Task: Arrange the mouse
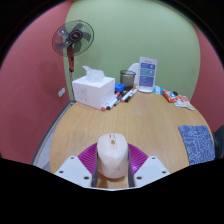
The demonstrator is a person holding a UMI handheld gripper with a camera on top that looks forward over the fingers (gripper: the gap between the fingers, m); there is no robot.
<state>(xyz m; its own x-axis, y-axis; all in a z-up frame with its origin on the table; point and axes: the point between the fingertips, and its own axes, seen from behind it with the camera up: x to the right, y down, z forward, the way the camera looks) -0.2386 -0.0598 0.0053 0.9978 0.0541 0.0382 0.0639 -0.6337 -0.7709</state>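
Jaws press in on a white mouse (113,158), which sits between the two pink pads (87,159) of the gripper (113,165), one pad against each flank with no gap showing at either side. Whether the mouse rests on the wooden table (110,120) or is lifted off it, I cannot tell. It lies at the near edge of the table, its rounded back facing up and its nose pointing away toward the far side.

Across the tabletop, at the far left, a white tissue box (92,88) stands with a tissue poking from its top. Just right of it lie a few markers (125,96), and behind them a small dark mesh cup (128,76). A blue and white box (148,74) stands upright further right. On the right side a blue patterned cloth (196,140) lies flat. Behind the table, at the far left, a standing fan (73,40) rises against a red wall (30,70); the wall beside it is green (140,30).
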